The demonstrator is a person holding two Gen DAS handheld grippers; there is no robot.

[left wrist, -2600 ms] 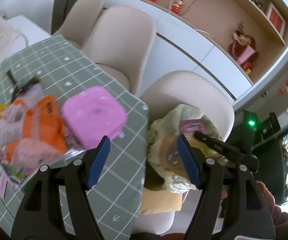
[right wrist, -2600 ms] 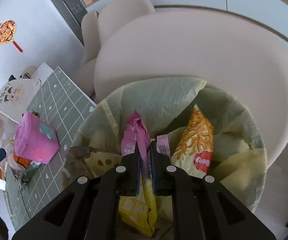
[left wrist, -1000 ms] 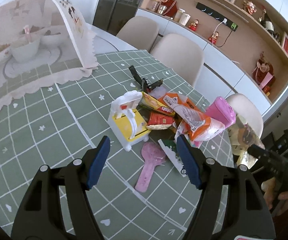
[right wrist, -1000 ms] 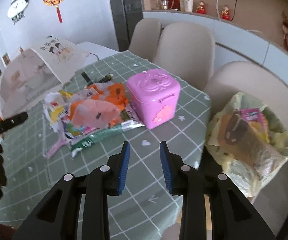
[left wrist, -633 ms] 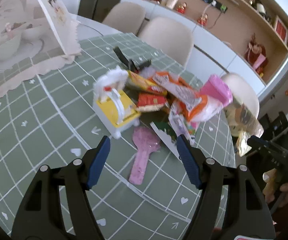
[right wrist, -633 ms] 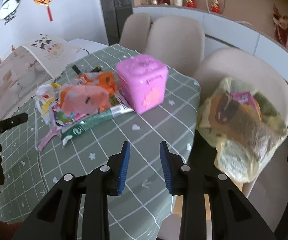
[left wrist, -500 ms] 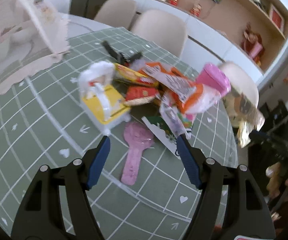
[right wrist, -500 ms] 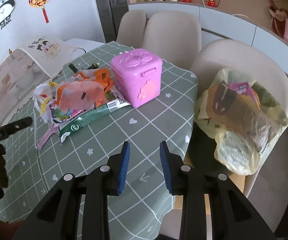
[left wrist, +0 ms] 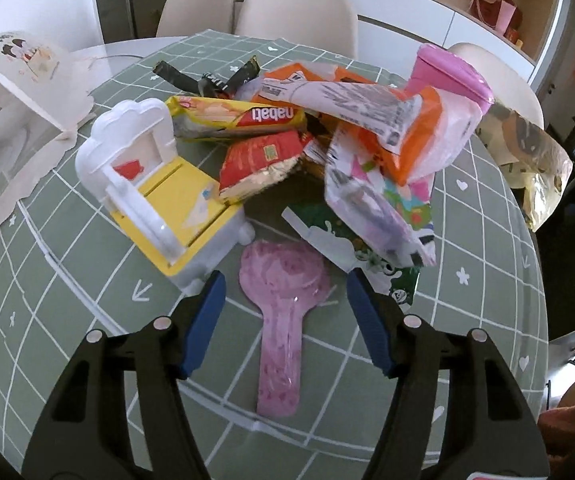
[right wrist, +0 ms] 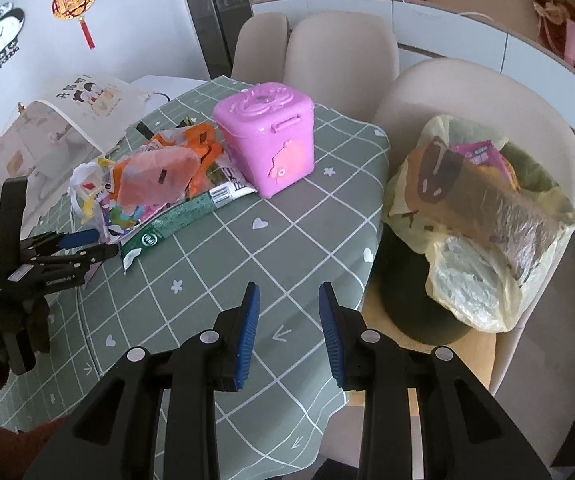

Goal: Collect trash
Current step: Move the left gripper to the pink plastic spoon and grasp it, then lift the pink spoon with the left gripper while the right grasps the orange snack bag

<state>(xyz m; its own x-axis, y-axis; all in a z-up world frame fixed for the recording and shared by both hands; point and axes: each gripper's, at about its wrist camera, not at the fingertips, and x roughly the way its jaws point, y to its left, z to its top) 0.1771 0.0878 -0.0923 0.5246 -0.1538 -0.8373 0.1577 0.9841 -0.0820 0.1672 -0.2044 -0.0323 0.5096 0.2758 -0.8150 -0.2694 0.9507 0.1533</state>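
A heap of snack wrappers (left wrist: 327,120) lies on the green checked tablecloth (left wrist: 67,280); it also shows in the right wrist view (right wrist: 155,184). A flat pink wrapper (left wrist: 281,304) lies nearest. My left gripper (left wrist: 285,292) is open and empty, its fingers either side of that pink wrapper, just above the cloth; it also shows in the right wrist view (right wrist: 83,246). My right gripper (right wrist: 287,312) is open and empty over the table's near edge. A yellow trash bag (right wrist: 483,216) holding wrappers sits on a beige chair at the right.
A pink toy box (right wrist: 265,144) stands beside the heap. A white and yellow toy (left wrist: 155,196) lies left of the wrappers. A mesh food cover (left wrist: 11,92) stands at the far left. Beige chairs (right wrist: 339,44) ring the table.
My left gripper has swung from the bag to the wrapper heap and come down close to the pink wrapper. My right gripper has let go of the pink wrapper in the bag, opened and drawn back.
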